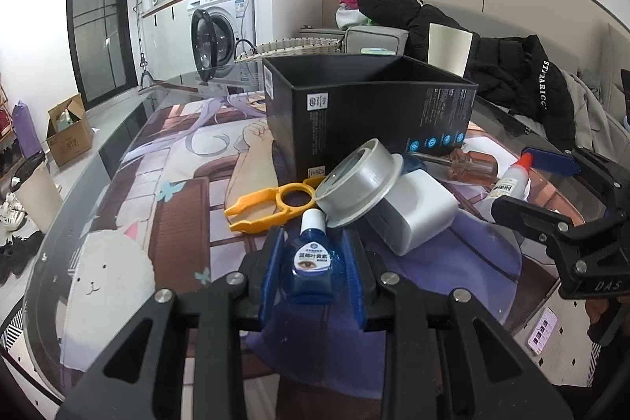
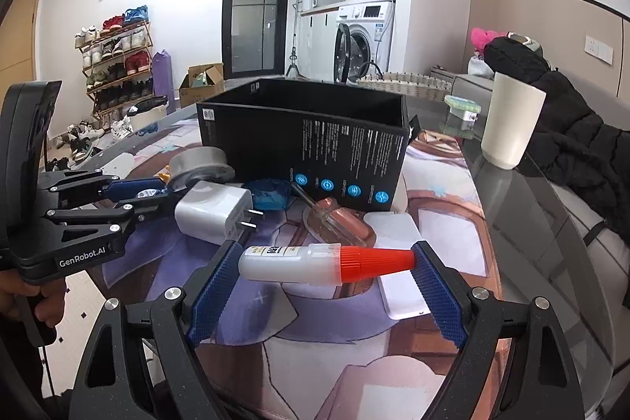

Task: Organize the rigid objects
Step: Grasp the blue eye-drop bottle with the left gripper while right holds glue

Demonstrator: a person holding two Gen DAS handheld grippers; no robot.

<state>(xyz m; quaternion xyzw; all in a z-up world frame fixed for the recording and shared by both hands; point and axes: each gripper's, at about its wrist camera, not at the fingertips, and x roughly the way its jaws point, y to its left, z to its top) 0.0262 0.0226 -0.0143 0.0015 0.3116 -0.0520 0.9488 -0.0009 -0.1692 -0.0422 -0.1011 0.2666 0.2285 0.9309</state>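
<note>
Both grippers on bottles beside the black box [image 1: 370,113].
Left gripper [image 1: 313,264] clamps the eye-drop bottle [image 1: 311,262]; the right gripper [image 2: 327,286] pinches the glue bottle [image 2: 315,262] end to end (it could pivot and slip out).

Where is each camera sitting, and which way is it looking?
Left wrist: rides the left gripper, looking along its fingers, shut on the blue eye-drop bottle; right gripper at the right edge.
Right wrist: rides the right gripper, its fingers touching both ends of the glue bottle; a hand at left.
Shared: black box, white charger.
</note>
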